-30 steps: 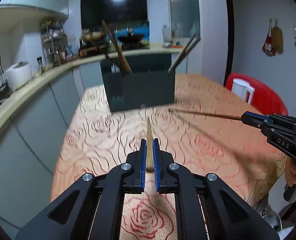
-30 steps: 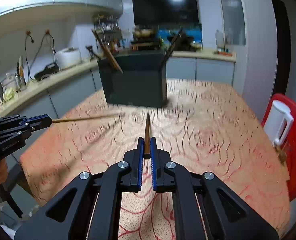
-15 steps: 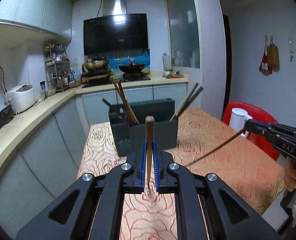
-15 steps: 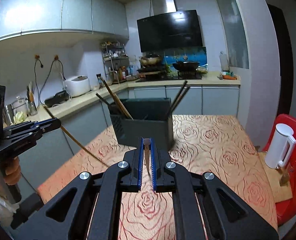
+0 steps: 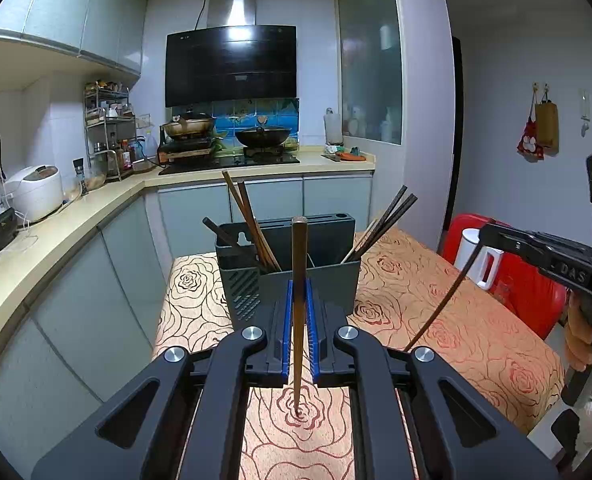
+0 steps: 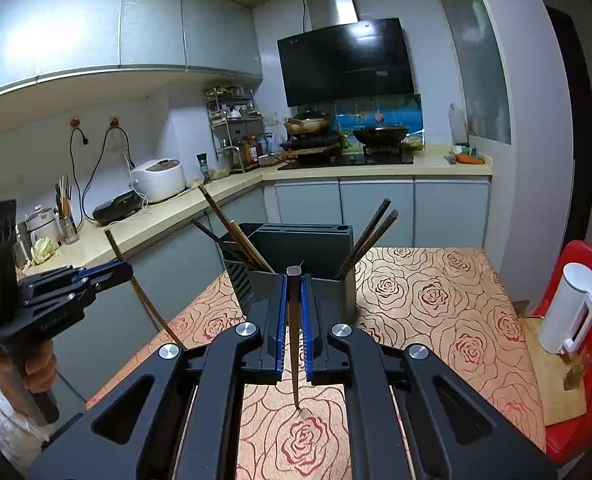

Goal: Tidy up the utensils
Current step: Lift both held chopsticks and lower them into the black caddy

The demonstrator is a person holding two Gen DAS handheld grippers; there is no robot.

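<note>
Left wrist view: the left gripper (image 5: pixel 298 304) is closed tight on a brown chopstick (image 5: pixel 298 280), pinched between the blue pads, blunt end up and tip hanging down over the rose-patterned table (image 5: pixel 475 344). Straight ahead stands the dark holder (image 5: pixel 315 280). Brown sticks (image 5: pixel 252 220) already lean in its left compartment and dark sticks (image 5: pixel 387 220) in its right one, so part of the sorting looks done. At the right edge the right gripper (image 5: pixel 485 236) clamps a dark chopstick (image 5: pixel 443 304) that slants down toward the table.

Right wrist view: the right gripper (image 6: pixel 292 304) is shut on that dark chopstick (image 6: pixel 294 340), blunt end up, tip hanging above the table (image 6: pixel 435 300). The holder (image 6: pixel 296 276) sits just beyond it, with brown sticks (image 6: pixel 232 224) on the left and dark sticks (image 6: pixel 369 236) on the right. At the left, the left gripper (image 6: pixel 122 272) holds its brown chopstick (image 6: pixel 144 296) at a slant.

No loose utensils show on the visible cloth. What seems left is to drop these two sticks in, probably brown to the left compartment and dark to the right.
</note>
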